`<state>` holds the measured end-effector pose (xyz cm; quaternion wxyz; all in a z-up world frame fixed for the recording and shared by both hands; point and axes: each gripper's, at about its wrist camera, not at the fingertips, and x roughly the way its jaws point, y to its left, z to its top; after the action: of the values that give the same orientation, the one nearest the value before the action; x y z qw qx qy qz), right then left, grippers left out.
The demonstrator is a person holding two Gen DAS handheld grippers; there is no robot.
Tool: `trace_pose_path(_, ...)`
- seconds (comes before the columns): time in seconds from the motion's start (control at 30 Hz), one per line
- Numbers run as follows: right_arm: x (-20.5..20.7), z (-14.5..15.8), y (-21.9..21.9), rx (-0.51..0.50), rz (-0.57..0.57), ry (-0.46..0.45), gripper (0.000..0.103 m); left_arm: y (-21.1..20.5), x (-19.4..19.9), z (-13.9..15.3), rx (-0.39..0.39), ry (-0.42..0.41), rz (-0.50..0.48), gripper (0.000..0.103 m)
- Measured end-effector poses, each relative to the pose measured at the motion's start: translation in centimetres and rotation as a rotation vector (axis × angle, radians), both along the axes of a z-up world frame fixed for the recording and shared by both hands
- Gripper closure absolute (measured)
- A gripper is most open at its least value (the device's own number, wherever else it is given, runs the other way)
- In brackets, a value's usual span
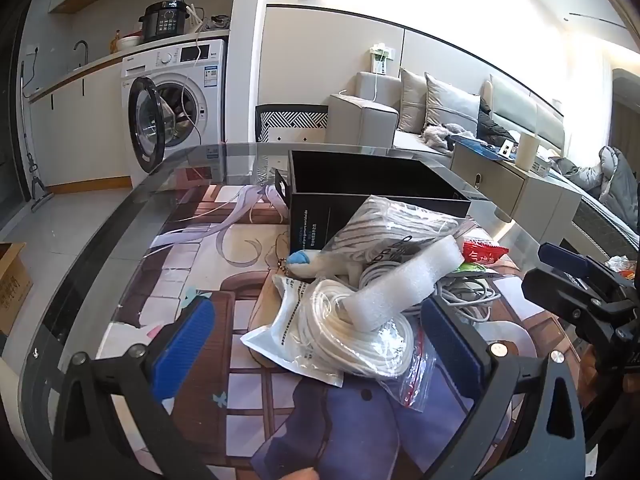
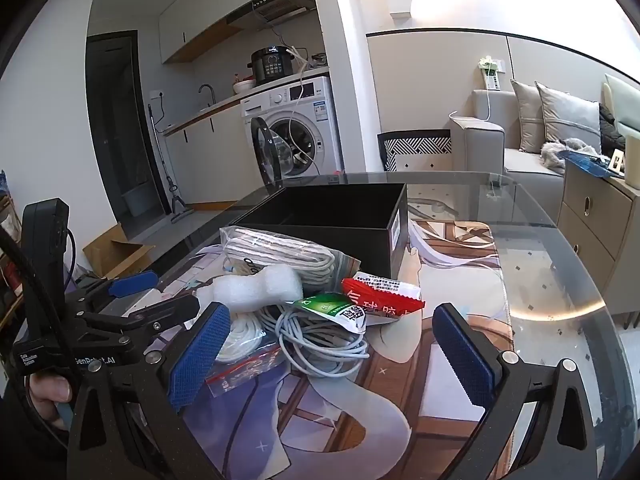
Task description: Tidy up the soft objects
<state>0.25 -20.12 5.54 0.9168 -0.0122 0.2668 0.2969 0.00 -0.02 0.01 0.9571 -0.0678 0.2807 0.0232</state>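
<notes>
A white front-loading washing machine (image 1: 176,96) with its round door swung open is seen under a pale kitchen counter (image 2: 224,106), a black electric pressure cooker (image 2: 272,65) being set on top. A beige upholstered sofa (image 1: 380,120) with grey cushions (image 2: 568,116) is placed against a cream panelled wall (image 2: 432,80). Pale floor tiles (image 1: 52,232) are lit by strong daylight.

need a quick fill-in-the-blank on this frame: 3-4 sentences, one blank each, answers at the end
1. The box behind the pile is ____ in colour.
2. The foam piece lies on top of a bagged coil of white ____.
3. The jaws of both the left gripper and the right gripper stand ____, holding nothing.
4. Beside the green sachet lies a packet coloured ____ and white.

Missing words: black; cable; open; red
</notes>
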Motion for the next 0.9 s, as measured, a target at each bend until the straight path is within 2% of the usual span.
trace_pose_path(0.9,-0.08,0.15,-0.08,-0.001,-0.001,-0.007,0.000,0.21,-0.14,0.85,0.017,-0.016,0.004,0.000)
